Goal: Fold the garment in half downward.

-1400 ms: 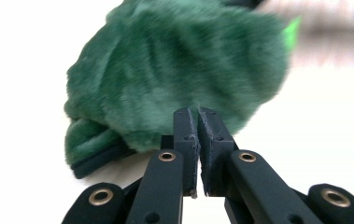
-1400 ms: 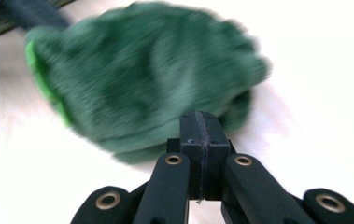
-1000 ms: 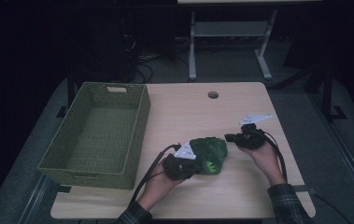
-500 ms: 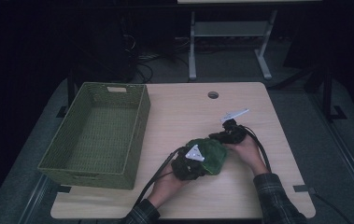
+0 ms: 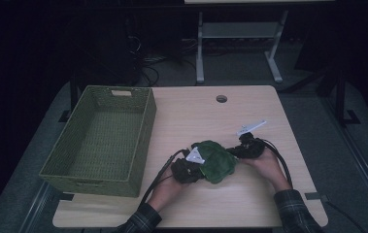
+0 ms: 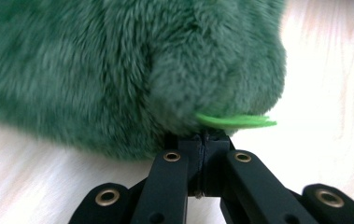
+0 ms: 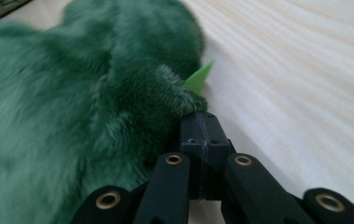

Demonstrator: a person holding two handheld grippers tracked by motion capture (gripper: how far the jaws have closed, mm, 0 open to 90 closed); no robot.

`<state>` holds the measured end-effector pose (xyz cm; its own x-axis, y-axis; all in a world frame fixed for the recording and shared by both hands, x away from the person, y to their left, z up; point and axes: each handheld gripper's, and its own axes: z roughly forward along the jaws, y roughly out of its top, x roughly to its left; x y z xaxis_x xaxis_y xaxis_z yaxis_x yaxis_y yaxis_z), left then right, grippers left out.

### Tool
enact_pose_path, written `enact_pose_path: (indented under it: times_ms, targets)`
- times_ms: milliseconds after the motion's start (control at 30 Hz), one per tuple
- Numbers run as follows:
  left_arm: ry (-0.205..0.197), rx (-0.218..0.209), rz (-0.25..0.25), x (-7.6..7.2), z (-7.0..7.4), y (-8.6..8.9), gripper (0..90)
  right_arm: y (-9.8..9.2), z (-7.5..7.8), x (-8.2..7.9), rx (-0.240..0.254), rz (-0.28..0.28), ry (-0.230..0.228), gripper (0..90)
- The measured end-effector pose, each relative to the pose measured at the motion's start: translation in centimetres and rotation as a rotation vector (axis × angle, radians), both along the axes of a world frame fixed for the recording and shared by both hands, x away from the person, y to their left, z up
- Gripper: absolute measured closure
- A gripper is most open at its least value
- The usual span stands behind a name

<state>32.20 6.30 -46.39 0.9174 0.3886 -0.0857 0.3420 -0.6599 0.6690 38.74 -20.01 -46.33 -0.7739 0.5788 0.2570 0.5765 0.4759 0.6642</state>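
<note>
A dark green plush toy (image 5: 216, 161) lies on the wooden table (image 5: 249, 204) near its front middle. My left gripper (image 5: 194, 166) meets its left edge and my right gripper (image 5: 240, 151) its right edge. In the left gripper view the jaws (image 6: 204, 140) are shut, pinching the fur (image 6: 132, 70) beside a light green felt flap (image 6: 237, 121). The right gripper view likewise has the jaws (image 7: 198, 122) shut on a fold of the plush toy (image 7: 95, 102), next to a pointed felt spike (image 7: 199, 76).
A green woven basket (image 5: 143, 127) stands at the table's left, with nothing in it. There is a round cable hole (image 5: 221, 98) at the back of the table. Cables trail from both grippers toward the front edge. A metal stand (image 5: 237, 43) is behind the table.
My right gripper has moved left and closer to the plush toy and now grips its right edge. The left gripper shifted a little right with the toy, which has bunched up between them.
</note>
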Motion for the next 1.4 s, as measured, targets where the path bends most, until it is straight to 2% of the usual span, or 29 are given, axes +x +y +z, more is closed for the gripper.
enact_pose_path:
  times_ms: [233, 333, 367, 400, 567, 733, 933, 1033, 1100, 1167, 1233, 1400]
  targets:
    - [-0.011, -0.005, 0.014, 0.4, 0.0, 1.5, 88.0, -0.4, -0.1, -2.7, 0.022, 0.021, -0.011, 89.7]
    - [-0.011, -0.006, 0.016, 0.7, -0.1, 1.8, 88.0, -0.3, 0.0, -3.6, 0.018, 0.031, -0.006, 89.7]
    - [-0.007, -0.017, 0.028, 0.8, -0.1, 1.9, 88.0, -0.3, 0.0, -4.0, 0.013, 0.034, -0.012, 89.7]
    - [-0.011, -0.007, 0.022, 0.9, 0.0, 2.0, 88.0, -0.3, 0.0, -4.4, 0.014, 0.036, -0.019, 89.7]
    - [-0.009, -0.021, 0.037, 1.2, -0.1, 2.4, 88.0, -0.4, 0.1, -6.0, 0.009, 0.047, -0.026, 89.5]
    - [-0.009, -0.015, 0.029, 1.3, 0.0, 2.5, 87.9, -0.3, 0.1, -7.3, 0.004, 0.042, -0.047, 88.5]
    - [-0.004, -0.025, 0.038, 1.4, 0.1, 2.9, 86.7, -1.1, 0.2, -7.5, 0.013, -0.027, -0.068, 79.0]
    - [0.000, -0.030, 0.041, 1.5, 0.4, 3.3, 83.5, -2.0, 0.4, -7.8, 0.016, -0.087, -0.066, 66.0]
    - [-0.008, -0.032, 0.053, 1.3, 0.6, 3.5, 80.9, -2.7, 0.3, -8.1, 0.014, -0.129, -0.096, 58.8]
    - [-0.022, -0.024, 0.053, 1.2, 0.9, 3.8, 76.6, -3.6, 0.0, -8.4, -0.001, -0.180, -0.104, 49.3]
    - [-0.022, -0.026, 0.053, 1.0, 1.2, 4.1, 73.1, -4.3, -0.3, -8.5, -0.028, -0.209, -0.109, 42.3]
    - [-0.025, -0.013, 0.053, 0.7, 1.8, 4.7, 58.5, -6.2, -0.9, -8.7, -0.073, -0.288, -0.126, 33.7]
